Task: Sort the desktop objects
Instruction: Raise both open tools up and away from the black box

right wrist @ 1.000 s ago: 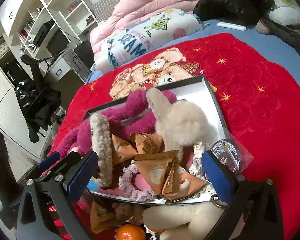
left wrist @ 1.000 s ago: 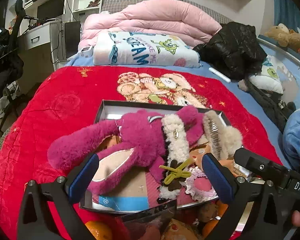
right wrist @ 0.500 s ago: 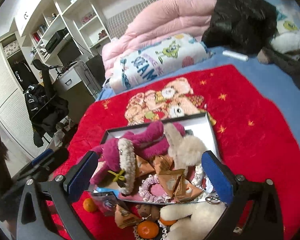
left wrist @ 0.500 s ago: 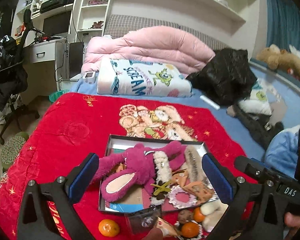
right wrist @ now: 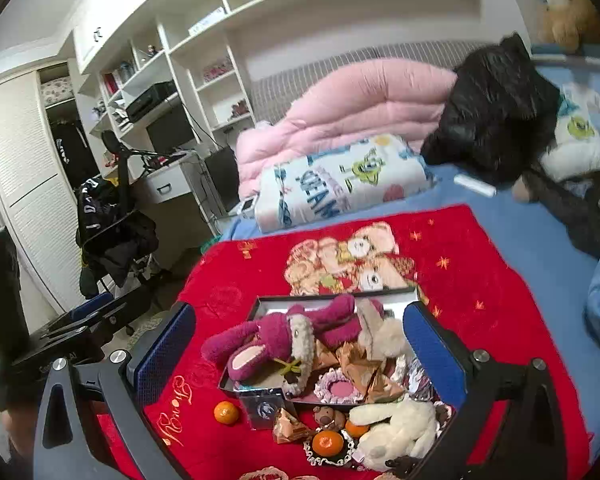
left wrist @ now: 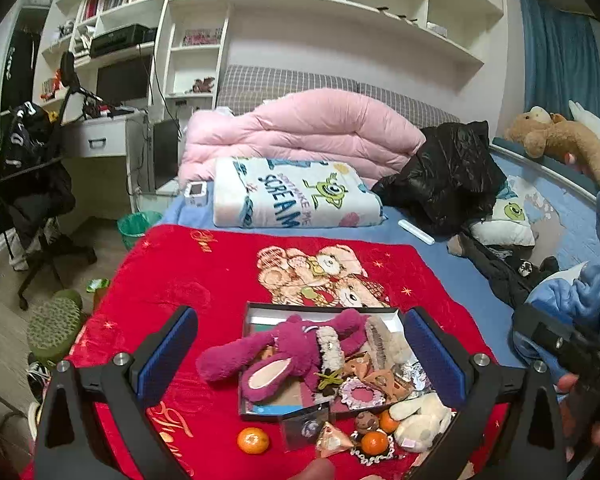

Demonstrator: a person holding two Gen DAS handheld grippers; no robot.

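Here, both tongs hang spread wide above the near edge of the red plush blanket [left wrist: 204, 272], holding nothing: the left gripper [left wrist: 300, 354] and the right gripper [right wrist: 298, 350] each show blue pads far apart. Nearest, along the blanket's near edge, lie a lone orange mandarin [left wrist: 253, 440], a small clear plastic packet [left wrist: 306, 426], a triangular paper snack packet [left wrist: 333, 436], two more mandarins and a cream plush rabbit [left wrist: 420, 416]. Just beyond them sits the shallow dark rectangular box [left wrist: 320, 309], filled with a magenta plush bear [left wrist: 292, 350], a pink crocheted ring [left wrist: 358, 392] and folded brown packets. Farther off, a folded white cartoon-print blanket [left wrist: 296, 194] rests before a pink quilt [left wrist: 312, 128].
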